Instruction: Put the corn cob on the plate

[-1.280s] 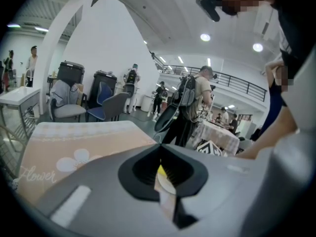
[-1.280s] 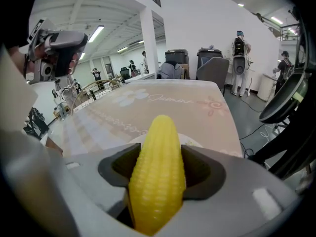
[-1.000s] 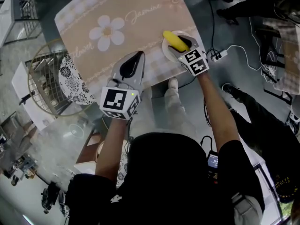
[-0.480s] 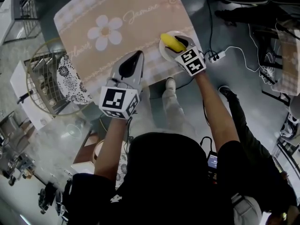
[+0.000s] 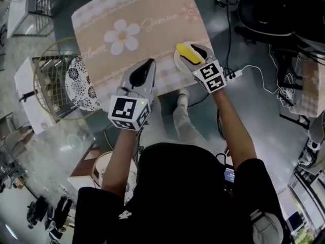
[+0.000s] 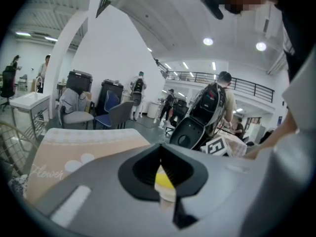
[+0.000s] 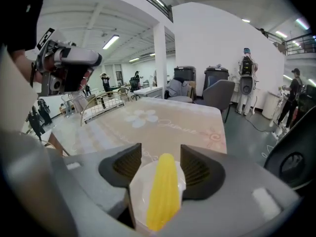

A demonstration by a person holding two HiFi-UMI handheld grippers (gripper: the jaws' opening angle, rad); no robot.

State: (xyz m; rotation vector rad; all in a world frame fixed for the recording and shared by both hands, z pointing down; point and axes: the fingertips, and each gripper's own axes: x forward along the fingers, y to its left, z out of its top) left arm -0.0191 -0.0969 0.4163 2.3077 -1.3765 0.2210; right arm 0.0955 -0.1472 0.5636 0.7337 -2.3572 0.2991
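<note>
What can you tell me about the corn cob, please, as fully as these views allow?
The corn cob is smooth, bright yellow and plastic-looking, with a rounded end. It lies flat across the small white plate, which sits at the near right edge of the tablecloth. The right gripper hovers above it, jaws apart on either side, neither pad touching it.

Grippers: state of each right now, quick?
Left gripper: jaws closed, holding nothing.
Right gripper: jaws open, gripping nothing; the corn cob lies on the plate beneath them.
</note>
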